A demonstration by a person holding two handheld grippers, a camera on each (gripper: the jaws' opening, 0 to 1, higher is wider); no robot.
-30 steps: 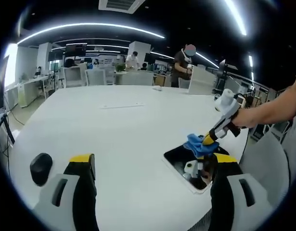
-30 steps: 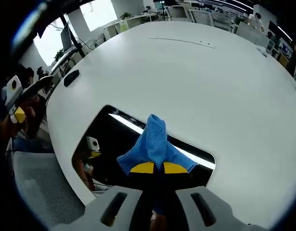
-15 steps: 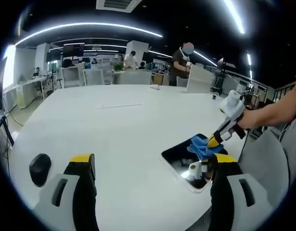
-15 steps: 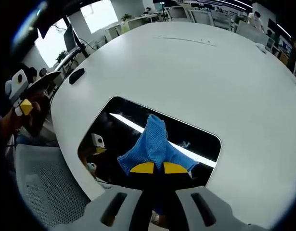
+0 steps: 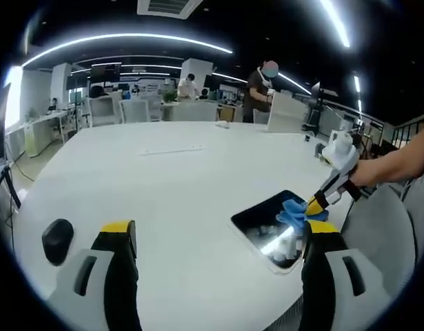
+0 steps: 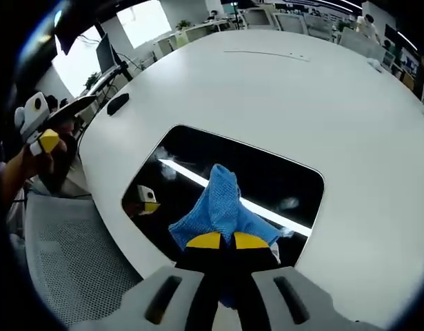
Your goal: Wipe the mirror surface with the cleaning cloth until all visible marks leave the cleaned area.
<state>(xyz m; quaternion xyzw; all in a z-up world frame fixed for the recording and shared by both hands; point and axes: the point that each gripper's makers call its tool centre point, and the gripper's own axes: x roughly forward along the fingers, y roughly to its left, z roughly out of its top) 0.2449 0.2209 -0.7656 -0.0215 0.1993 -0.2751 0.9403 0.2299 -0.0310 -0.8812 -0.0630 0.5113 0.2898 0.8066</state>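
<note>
Mirror (image 6: 225, 176), a glossy dark rectangle with rounded corners, lies flat near the white table (image 6: 280, 96) edge. Right gripper (image 6: 221, 241) pinches the soft blue cleaning cloth (image 6: 218, 207) on it, now nearer the close edge than before. Left gripper (image 5: 215, 234) stands open above the table.

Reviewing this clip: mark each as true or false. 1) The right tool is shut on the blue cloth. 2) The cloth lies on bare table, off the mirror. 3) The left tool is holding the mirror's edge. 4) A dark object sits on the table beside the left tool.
1) True: the right tool is shut on the blue cloth.
2) False: the cloth rests on the mirror.
3) False: the left tool is open, holding nothing.
4) True: a dark object lies on the white table.
</note>
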